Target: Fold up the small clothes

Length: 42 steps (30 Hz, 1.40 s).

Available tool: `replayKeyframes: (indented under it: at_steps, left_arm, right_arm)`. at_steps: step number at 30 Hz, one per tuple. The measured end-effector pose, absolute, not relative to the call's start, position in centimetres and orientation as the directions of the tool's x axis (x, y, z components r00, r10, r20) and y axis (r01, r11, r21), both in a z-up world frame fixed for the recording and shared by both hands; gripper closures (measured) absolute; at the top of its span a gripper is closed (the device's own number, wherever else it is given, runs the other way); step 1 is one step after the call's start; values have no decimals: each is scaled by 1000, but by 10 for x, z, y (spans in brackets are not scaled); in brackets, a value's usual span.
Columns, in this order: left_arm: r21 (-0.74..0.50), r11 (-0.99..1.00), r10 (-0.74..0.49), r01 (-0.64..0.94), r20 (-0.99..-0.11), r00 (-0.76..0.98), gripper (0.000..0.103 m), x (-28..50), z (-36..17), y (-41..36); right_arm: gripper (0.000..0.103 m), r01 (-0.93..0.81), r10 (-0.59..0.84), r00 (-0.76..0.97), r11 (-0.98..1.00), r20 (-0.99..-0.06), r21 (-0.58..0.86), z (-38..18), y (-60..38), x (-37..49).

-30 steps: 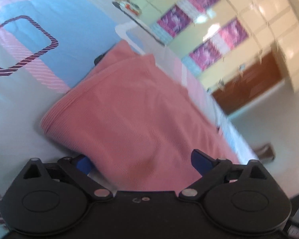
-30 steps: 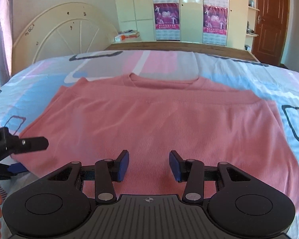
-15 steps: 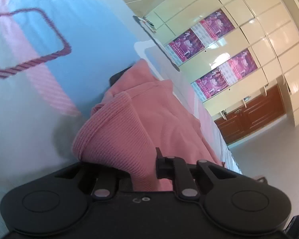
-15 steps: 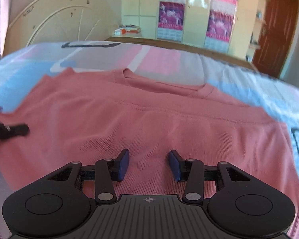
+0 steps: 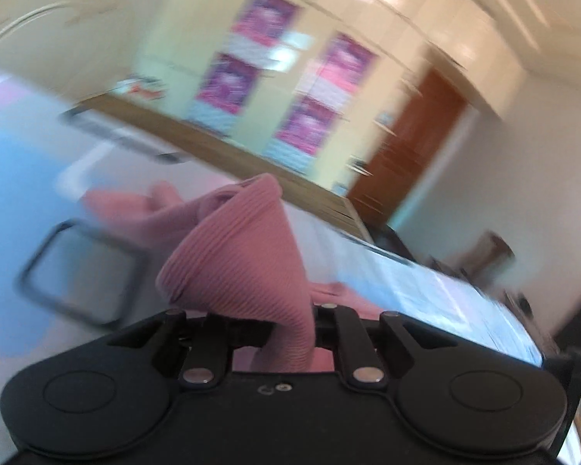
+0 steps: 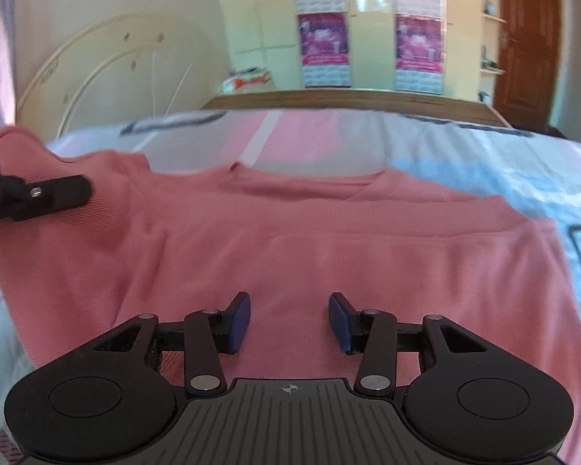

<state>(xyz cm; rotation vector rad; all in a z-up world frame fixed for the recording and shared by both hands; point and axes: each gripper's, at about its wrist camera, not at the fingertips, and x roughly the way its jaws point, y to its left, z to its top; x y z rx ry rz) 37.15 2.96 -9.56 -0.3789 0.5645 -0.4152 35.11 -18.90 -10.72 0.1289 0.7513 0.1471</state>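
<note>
Pink ribbed knit top (image 6: 329, 240), soft, light and limp, drapes from the left gripper (image 5: 290, 321) clamping its bed-edge side; right gripper (image 6: 289, 321) hovers half-open, empty.

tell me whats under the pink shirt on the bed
The pink shirt lies on a bedsheet patterned in blue, pink and white, which shows all around it. What sits beneath its middle is covered. The left gripper holds one bunched edge clear of the sheet.
</note>
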Motion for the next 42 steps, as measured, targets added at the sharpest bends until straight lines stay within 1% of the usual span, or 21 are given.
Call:
replayKeyframes:
  at_steps: [3,7,9,11,12,14,15,16,17,18,19,20,22,24,28,32,33,34,36,39,42]
  left_arm:
    - [-406,816,-566,411,-423,708,90,368,-86,-21]
    - [-380,735,-678,562,-438,590,90,359,-100,-95]
    - [-384,699,-709,603,-475,520,90,352,-118,-127]
    - [-350,694,-697,630,-545,465,90,341,-140,-153]
    - [-317,693,-686,648,-569,454,88,334,-148,-162]
    - [-231,684,-654,692,-615,441,77,318,-158,-176]
    - [-202,688,-640,697,-621,452,76,312,-158,-178]
    - [-189,689,-635,700,-624,456,71,305,-157,-178]
    - [-192,687,-636,700,-625,453,61,298,-155,-177]
    - [-199,690,-635,696,-627,451,55,295,-152,-174]
    - [-205,695,-633,689,-628,452,43,296,-149,-171]
    - [-214,700,-635,682,-623,456,41,302,-142,-165]
    - [-238,710,-640,663,-610,467,40,306,-130,-150]
    - [-251,737,-628,628,-597,499,40,311,-118,-135]
    - [-248,815,-559,523,-575,598,38,327,-106,-102]
    - [-211,867,-479,452,-602,638,38,348,-111,-86]
    - [-213,874,-469,438,-610,639,38,353,-115,-84]
    - [-212,882,-454,420,-621,639,38,359,-119,-83]
    - [-220,889,-443,400,-629,638,38,368,-124,-81]
    - [-238,896,-437,375,-630,642,37,375,-127,-76]
    - [-240,898,-432,368,-632,644,37,378,-130,-76]
  right_arm:
    - [58,-15,158,736,976,-659,217,-97,-224,337]
    - [58,105,93,745,962,-661,253,-89,-285,312]
    - [58,155,64,742,952,-667,264,-88,-313,297]
    - [58,206,39,732,939,-680,276,-87,-340,284]
    - [58,224,33,730,932,-683,285,-88,-350,279]
    - [58,260,21,729,916,-684,305,-87,-368,268]
    - [58,268,19,734,910,-679,316,-86,-374,264]
    - [58,269,24,742,905,-670,330,-83,-378,261]
    - [58,267,34,748,899,-663,347,-80,-382,260]
    - [58,260,48,755,893,-653,367,-78,-384,259]
    - [57,247,69,764,887,-641,390,-75,-388,258]
    - [56,235,86,769,883,-633,406,-73,-388,258]
    - [43,210,118,777,877,-618,432,-69,-389,261]
    - [42,176,160,777,874,-609,454,-67,-387,266]
    - [42,148,259,742,836,-619,528,-78,-384,284]
    - [42,151,331,698,799,-635,582,-98,-383,307]
    - [44,147,350,691,788,-632,597,-102,-383,312]
    - [50,139,366,686,783,-629,607,-105,-382,316]
    - [56,120,394,667,781,-632,613,-109,-379,326]
    - [80,106,391,659,797,-642,594,-108,-377,330]
    - [81,87,389,654,814,-649,575,-107,-373,335]
